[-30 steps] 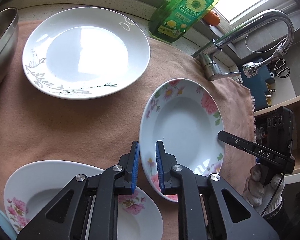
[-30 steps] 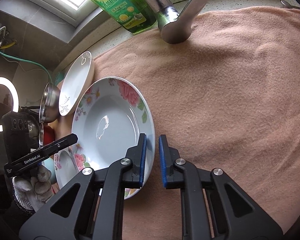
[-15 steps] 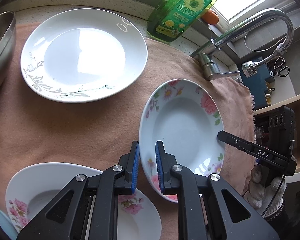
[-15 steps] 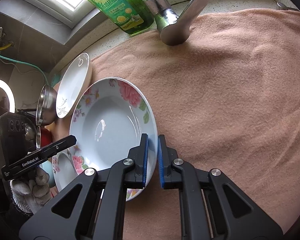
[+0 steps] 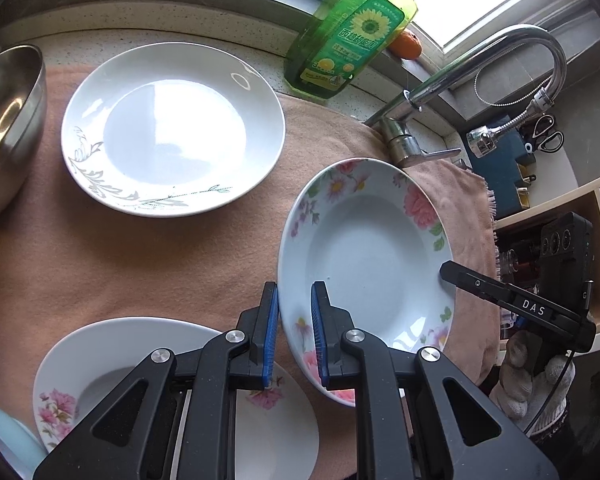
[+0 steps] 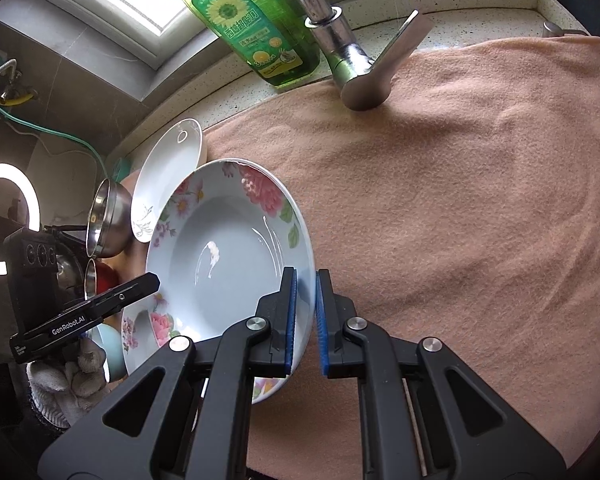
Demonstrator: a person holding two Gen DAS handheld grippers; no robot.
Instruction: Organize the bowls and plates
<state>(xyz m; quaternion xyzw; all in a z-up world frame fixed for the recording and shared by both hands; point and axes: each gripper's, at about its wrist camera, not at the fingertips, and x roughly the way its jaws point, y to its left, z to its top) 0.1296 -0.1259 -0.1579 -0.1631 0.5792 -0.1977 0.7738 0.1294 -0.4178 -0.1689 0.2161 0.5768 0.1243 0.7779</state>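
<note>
A deep floral plate [image 5: 364, 256] is held between both grippers above the peach towel [image 5: 132, 264]. My left gripper [image 5: 295, 332] is shut on its near-left rim. My right gripper [image 6: 305, 320] is shut on its opposite rim, and the plate [image 6: 228, 256] tilts up in the right wrist view. A second floral plate [image 5: 100, 384] lies on the towel at lower left. A white plate with a leaf pattern [image 5: 172, 128] lies at the back left. A steel bowl [image 5: 8, 120] stands at the far left.
A green dish soap bottle [image 5: 352, 28] and a chrome faucet [image 5: 480, 64] stand at the back by the window. A pale blue dish edge [image 5: 0, 440] shows at the lower left corner. Bare towel [image 6: 460, 220] spreads to the right of the held plate.
The floral plate has lifted and tilted a little between the two grippers. The right gripper's fingers have closed tighter on its rim.
</note>
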